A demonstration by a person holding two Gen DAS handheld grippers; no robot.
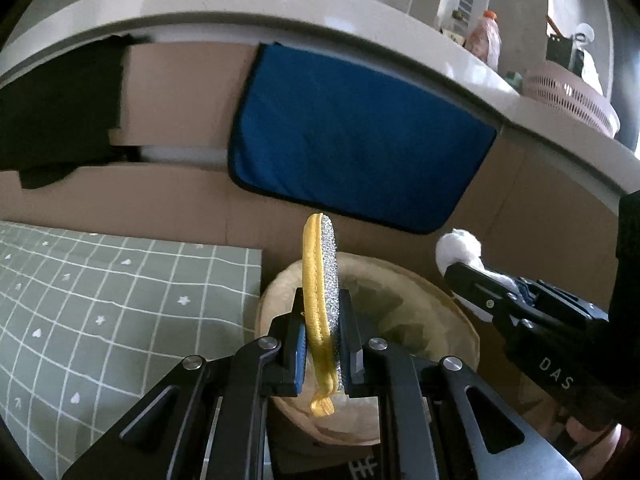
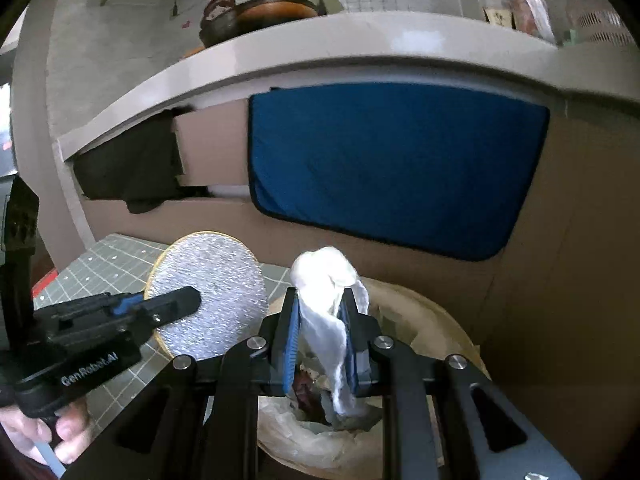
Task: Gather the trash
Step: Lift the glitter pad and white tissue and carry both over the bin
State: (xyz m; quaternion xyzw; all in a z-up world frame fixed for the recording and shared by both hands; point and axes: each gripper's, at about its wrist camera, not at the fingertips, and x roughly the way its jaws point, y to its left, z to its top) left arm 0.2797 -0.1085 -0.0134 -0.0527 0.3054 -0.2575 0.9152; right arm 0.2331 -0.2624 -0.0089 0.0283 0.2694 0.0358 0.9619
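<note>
Blue cloth [image 1: 356, 136] hanging below counter edge [image 1: 248, 4]; pink basket [image 1: 568, 96] on counter; green grid mat [image 1: 112, 304] on floor.

Left wrist view: looks forward along left tool [image 1: 320, 344], angled down, close above lined bin [image 1: 440, 292]; right tool [image 1: 476, 280] enters from right edge. Right wrist view: same downward heading along right tool [image 2: 320, 332], close over bin [image 2: 448, 320]; left tool [image 2: 176, 304] enters from left. Shared: bin, blue cloth [image 1: 360, 136] [image 2: 396, 164], table edge [image 1: 280, 4] [image 2: 320, 36], checked mat [image 1: 112, 292] [image 2: 104, 264].
</note>
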